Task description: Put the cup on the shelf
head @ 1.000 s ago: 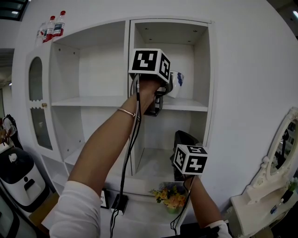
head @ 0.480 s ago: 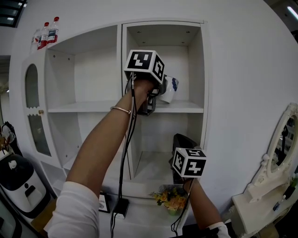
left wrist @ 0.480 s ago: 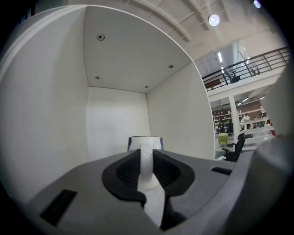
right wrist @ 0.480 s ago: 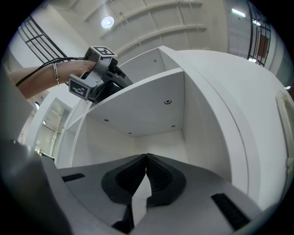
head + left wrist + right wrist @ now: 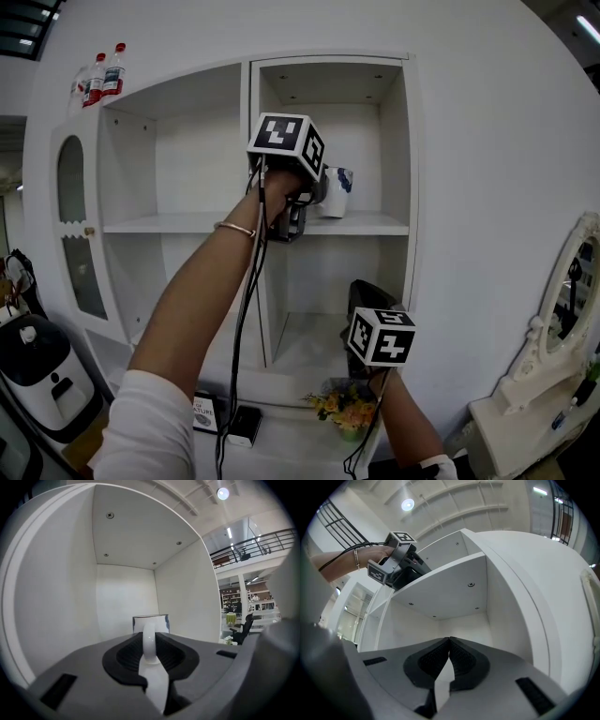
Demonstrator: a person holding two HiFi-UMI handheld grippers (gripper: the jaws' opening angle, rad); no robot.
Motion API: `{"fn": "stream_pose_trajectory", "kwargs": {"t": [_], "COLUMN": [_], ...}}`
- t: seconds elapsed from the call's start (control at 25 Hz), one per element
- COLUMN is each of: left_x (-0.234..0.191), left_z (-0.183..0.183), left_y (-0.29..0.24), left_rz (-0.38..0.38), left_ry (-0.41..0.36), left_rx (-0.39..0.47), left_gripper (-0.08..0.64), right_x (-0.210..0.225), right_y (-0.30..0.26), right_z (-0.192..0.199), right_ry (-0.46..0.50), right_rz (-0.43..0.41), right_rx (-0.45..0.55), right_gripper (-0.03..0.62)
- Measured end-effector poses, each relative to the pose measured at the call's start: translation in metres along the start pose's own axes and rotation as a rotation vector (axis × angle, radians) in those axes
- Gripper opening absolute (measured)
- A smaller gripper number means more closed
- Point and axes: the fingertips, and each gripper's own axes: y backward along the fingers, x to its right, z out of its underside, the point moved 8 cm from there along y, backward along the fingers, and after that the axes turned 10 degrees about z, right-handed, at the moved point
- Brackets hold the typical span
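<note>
I have the left gripper raised to the upper centre of the head view, reaching into the upper right compartment of the white shelf. In the left gripper view its jaws are pinched onto the white handle of the cup, which fills the narrow gap between the pads. The cup stands upright, white with blue marks, its base down at the shelf board. I cannot tell whether it rests there fully.

The right gripper sits at the lower centre of the frame, in front of the lower compartment and above a small bunch of flowers. In its own view the jaws are pressed together with nothing between them. The left gripper shows at upper left there.
</note>
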Motion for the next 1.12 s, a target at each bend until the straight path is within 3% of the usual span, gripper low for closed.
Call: {"fn": "stream_pose_trajectory", "kwargs": {"t": [0.36,0.72,1.12], "left_x": [-0.005,0.004,0.037], "left_z": [0.007,0.001,0.018], "left_y": [0.0,0.021,0.063], "left_rz": [-0.051,-0.082,-0.055], "left_ry": [0.01,0.01,-0.015], "left_rx": [-0.008,0.127,0.251], "left_gripper": [0.083,0.11,0.11], "right_x": [-0.005,-0.004,-0.003], "right_y": [0.005,0.018,0.05], "right_z": [0.004,0.001,-0.007], "right_ry": [-0.006,0.003,0.018], "right_rz": [-0.012,-0.007,0.004], "right_rx": [-0.01,-0.014,0.003], "right_gripper": [0.021,0.021,0.021]}}
